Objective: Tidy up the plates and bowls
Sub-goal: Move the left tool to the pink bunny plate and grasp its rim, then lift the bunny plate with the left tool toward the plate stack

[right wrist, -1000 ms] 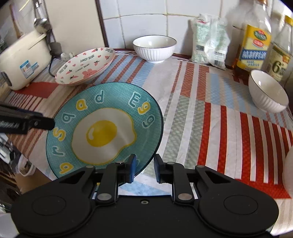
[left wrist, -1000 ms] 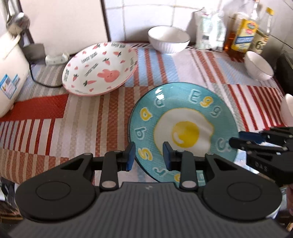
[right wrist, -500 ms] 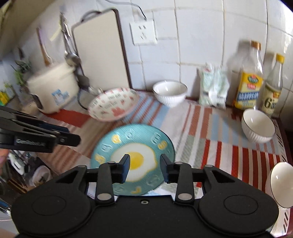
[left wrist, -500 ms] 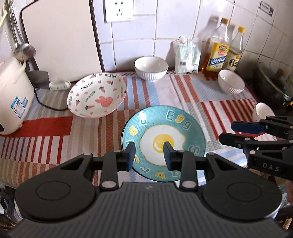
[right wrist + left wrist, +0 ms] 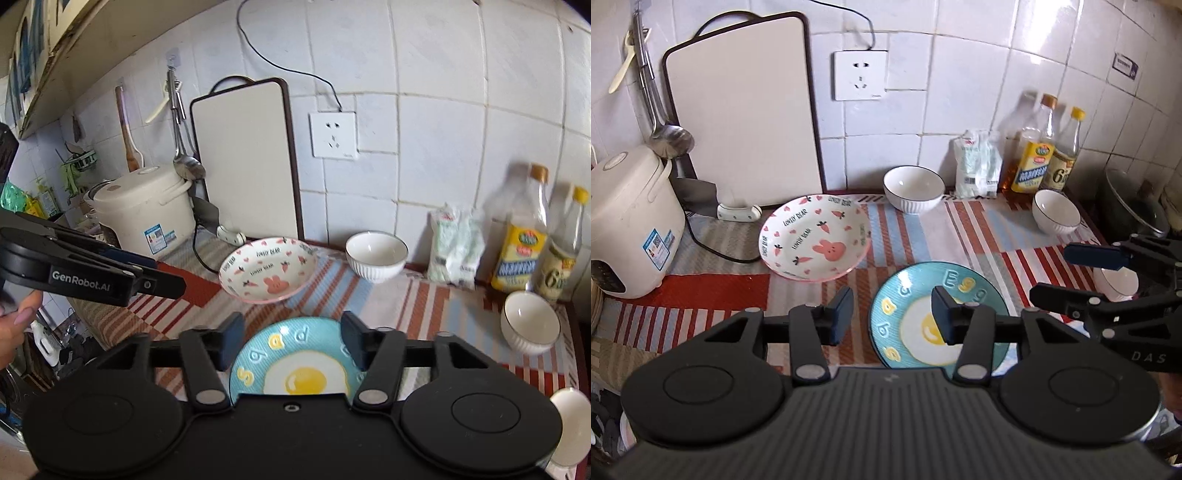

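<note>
1. Your left gripper [image 5: 892, 314] hangs above the striped cloth [image 5: 713, 295] with its jaws parted and nothing between the blue pads; they have just been opening.
2. Your right gripper [image 5: 291, 341] is also up off the counter, its jaws wider apart than the left's and just been opening too, gripping nothing.
3. The teal fried-egg plate [image 5: 908, 295] lies flat on the cloth below both grippers, touching neither.
4. The pink rabbit plate [image 5: 812, 236] sits just beyond it toward the wall, left of the teal one, apart from it.
5. One white ribbed bowl [image 5: 913, 188] stands near the wall beside a white packet [image 5: 979, 162]; a second white bowl [image 5: 1056, 216] stands in front of the two oil bottles [image 5: 1038, 162].
6. A third white bowl [image 5: 570, 424] shows at the right edge of your right view.
7. The rice cooker [image 5: 631, 221] and the upright cutting board [image 5: 742, 110] stand at the left.
</note>
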Available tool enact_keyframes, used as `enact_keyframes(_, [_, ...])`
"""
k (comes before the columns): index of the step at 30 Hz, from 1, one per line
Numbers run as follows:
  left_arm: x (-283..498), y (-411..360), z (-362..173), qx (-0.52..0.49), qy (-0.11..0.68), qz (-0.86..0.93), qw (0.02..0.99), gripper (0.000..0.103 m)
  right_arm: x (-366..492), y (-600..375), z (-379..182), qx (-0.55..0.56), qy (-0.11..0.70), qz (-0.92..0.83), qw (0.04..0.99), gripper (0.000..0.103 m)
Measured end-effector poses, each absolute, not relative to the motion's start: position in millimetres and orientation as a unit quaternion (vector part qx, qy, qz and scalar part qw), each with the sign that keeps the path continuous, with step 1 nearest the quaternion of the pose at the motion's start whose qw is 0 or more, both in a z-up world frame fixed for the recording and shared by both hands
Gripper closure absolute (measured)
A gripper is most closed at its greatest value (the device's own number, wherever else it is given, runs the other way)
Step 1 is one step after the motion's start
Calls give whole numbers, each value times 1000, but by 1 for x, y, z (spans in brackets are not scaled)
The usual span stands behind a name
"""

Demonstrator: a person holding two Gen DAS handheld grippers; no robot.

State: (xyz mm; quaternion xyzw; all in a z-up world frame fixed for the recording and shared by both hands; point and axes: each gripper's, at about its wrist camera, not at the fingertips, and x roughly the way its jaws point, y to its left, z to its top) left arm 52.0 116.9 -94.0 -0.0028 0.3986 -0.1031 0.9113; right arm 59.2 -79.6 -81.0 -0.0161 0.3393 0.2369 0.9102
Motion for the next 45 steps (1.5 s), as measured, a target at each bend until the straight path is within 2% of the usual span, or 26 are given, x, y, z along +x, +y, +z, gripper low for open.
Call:
enact_keyframes(7, [87,160,-95,22,389,-122,913,51,87,-41,-77,-5,327,214,921,33])
enact_keyframes(11, [115,189,-97,17,384,-140,912,50,100,-6,-77,-53,293,151,942,30])
enact_keyframes(18, [150,224,-108,53,346,-182,919,48,135,22,-92,37,280,99,954,30])
enact_keyframes(22, [171,240,-124,60,335,-200,919,42,153,43,-114,77,263,80,958,30])
enact_keyframes(26, [194,251,-146,63,334,-204,918,37,167,59,-138,89,286,52,953,30])
enact_keyframes(31, [226,263,-179,42,352,-204,912,34,188,67,-173,91,352,40,931,30])
enact_keyframes(35, [256,271,-209,27,381,-194,903,34,211,56,-198,152,401,53,902,30])
enact_keyframes(41, [285,271,-248,63,392,-187,898,36,240,46,-222,204,437,40,875,30])
enact_keyframes(43, [293,272,-257,62,398,-191,895,38,247,44,-229,228,448,36,864,33])
enact_keyframes(45, [301,272,-266,63,405,-191,892,38,253,44,-237,233,458,34,857,40])
